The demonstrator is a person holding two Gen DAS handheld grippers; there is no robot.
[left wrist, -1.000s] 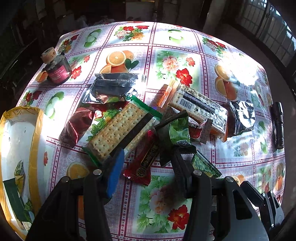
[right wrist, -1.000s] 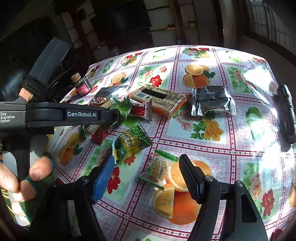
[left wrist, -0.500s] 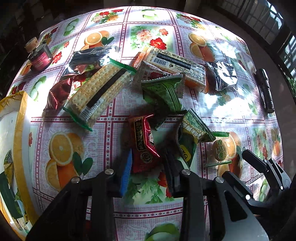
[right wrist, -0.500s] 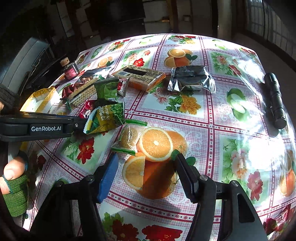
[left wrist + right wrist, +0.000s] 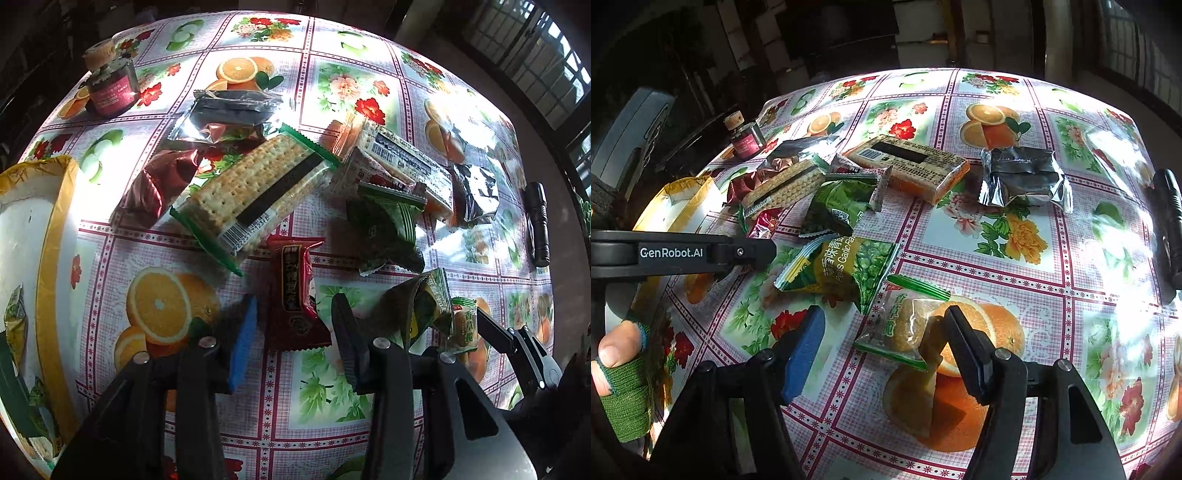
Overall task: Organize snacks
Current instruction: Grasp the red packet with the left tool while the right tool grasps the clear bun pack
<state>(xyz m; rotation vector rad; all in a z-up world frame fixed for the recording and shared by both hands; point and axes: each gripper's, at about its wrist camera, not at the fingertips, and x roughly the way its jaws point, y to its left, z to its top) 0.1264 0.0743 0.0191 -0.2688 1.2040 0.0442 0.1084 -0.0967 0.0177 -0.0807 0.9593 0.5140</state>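
Since half a second ago the left gripper (image 5: 291, 332) has eased back from the red snack packet (image 5: 295, 295), its jaws now spread wider with the packet's lower end lying between them at lower centre. The bench (image 5: 332, 92) fills both views. A yellow-rimmed tray (image 5: 55, 240) sits at the left edge. The cracker pack (image 5: 251, 192) lies at centre, a green pea packet (image 5: 846, 266) mid-frame. The right gripper (image 5: 882, 347) is spread around a small clear cake packet (image 5: 905, 325) at lower centre.
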